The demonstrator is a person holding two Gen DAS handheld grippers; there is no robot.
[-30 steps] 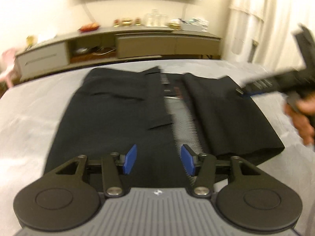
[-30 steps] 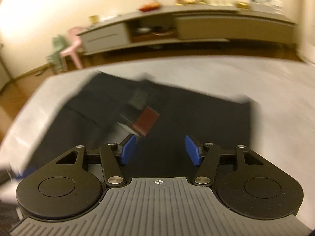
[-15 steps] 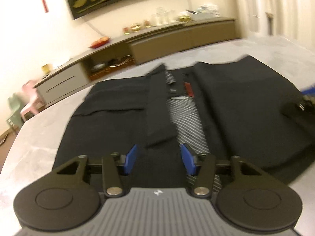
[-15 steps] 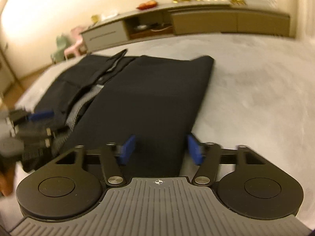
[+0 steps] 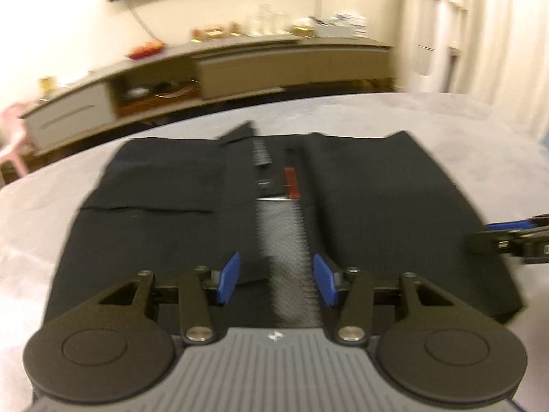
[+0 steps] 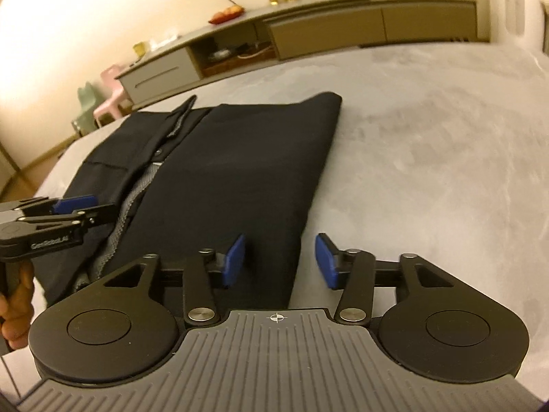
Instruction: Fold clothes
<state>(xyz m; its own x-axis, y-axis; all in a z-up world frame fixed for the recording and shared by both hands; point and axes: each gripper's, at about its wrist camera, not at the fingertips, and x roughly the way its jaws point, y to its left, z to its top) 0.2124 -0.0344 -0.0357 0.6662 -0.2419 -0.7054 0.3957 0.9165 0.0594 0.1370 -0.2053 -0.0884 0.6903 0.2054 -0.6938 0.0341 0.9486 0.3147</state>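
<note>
Both my tools gape, empty — left tool over the trousers, right tool at their right edge.

Left gripper hovers with jaws apart above the near edge of the black garment, spread flat on the grey bed, grey striped lining showing. Right gripper pokes in at right.

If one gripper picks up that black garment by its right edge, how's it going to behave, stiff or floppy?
Probably floppy: the black garment lies flat and creased on the grey cover, so it should drape and sag. The folded right panel may fall open. The right gripper, open over that edge, would likely lift only some layers.
</note>
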